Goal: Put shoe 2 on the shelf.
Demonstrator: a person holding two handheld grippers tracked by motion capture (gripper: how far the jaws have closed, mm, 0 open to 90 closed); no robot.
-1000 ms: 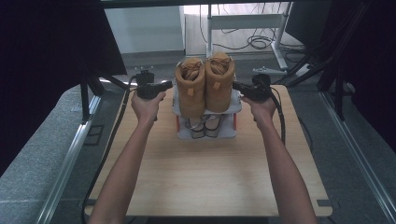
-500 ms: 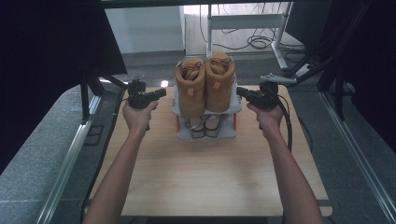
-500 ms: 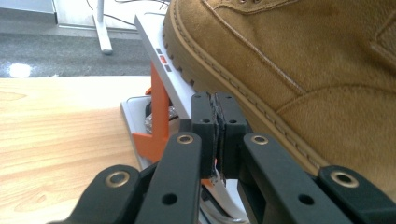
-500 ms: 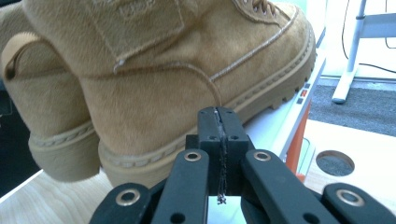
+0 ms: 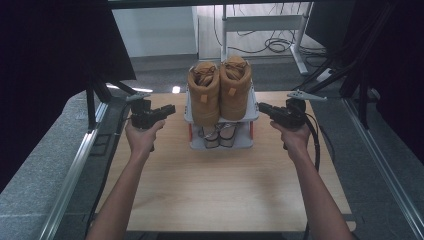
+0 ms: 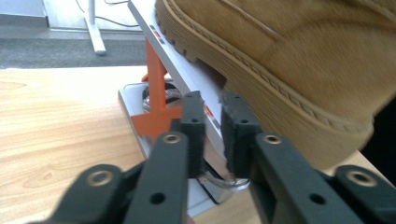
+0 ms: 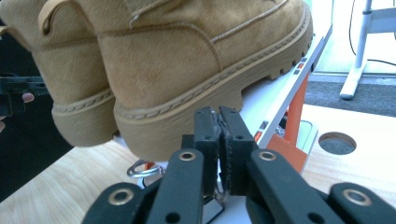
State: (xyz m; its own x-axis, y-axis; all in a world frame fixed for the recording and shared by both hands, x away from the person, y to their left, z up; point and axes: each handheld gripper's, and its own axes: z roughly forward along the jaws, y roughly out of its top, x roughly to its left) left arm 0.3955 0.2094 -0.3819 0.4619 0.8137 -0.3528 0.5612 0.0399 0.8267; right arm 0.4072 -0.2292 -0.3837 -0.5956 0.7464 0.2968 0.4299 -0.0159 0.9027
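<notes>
Two tan suede boots (image 5: 220, 90) stand side by side on the top shelf of a small white rack (image 5: 250, 118) with orange posts. A pair of strappy shoes (image 5: 220, 133) lies on the lower shelf. My left gripper (image 5: 169, 109) is held a short way left of the rack, pointing at it. Its jaws have just been opening and stand a little apart with nothing between them (image 6: 212, 105). My right gripper (image 5: 261, 106) hovers just right of the rack. Its jaws have just begun to part, the pads all but touching (image 7: 217, 116), nothing held.
The rack sits at the far middle of a wooden table (image 5: 220, 190). A round hole (image 7: 336, 142) is cut in the tabletop beyond the rack. Metal rails run along both sides, and a desk frame with cables (image 5: 280, 45) stands behind.
Both grippers have drawn outward from the rack's sides, left to the left and right to the right, and a little toward the person. The boots and rack have stayed put.
</notes>
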